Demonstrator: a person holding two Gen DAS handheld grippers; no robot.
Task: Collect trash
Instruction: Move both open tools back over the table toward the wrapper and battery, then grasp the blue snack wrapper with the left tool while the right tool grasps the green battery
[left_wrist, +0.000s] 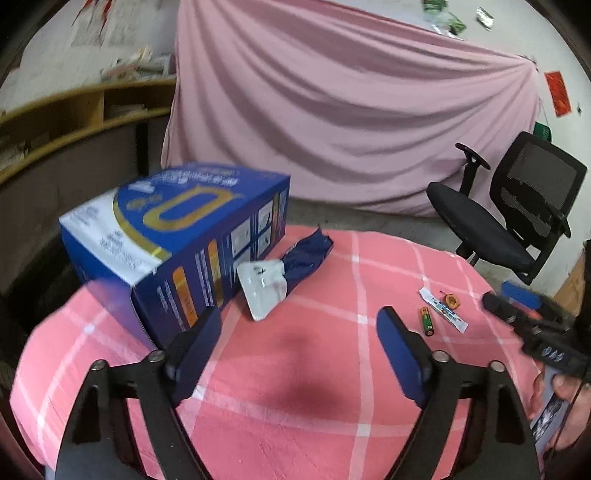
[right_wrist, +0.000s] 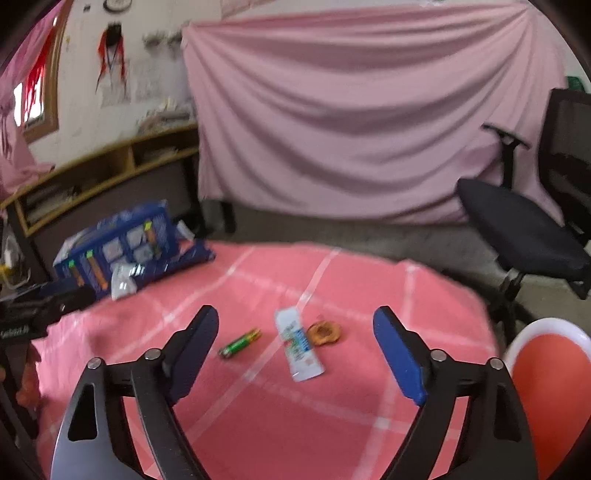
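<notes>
Right wrist view is where the trash shows best: a green battery (right_wrist: 239, 343), a white tube-like wrapper (right_wrist: 299, 345) and a small orange-brown scrap (right_wrist: 325, 332) are seen lying close together on the pink checked cloth of the worktop (right_wrist: 258, 424), just past the tips of the right tool (right_wrist: 295, 334). Its jaws are held fairly wide apart and nothing is gripped, no pad is touching anything; the battery and wrapper are framed between the two fingers but further out. Same three bits are picked up from the left wrist view too, over to the right and well apart from the left tool (left_wrist: 299, 332), whose jaws are likewise spread with only bare cloth between them. Straight ahead of the left tool, a white crumpled packet (left_wrist: 262, 290) is seen lying against a dark blue wrapper (left_wrist: 306, 254), both tucked right beside a big blue carton (left_wrist: 177, 243) lying on the worktop. Further out, a black office chair (left_wrist: 517, 218) is parked beyond the worktop's right side, a pink sheet (right_wrist: 351, 110) is draped across the back, and an orange seat with a white rim (right_wrist: 550, 387) is caught at the right edge, blurry tbh.
</notes>
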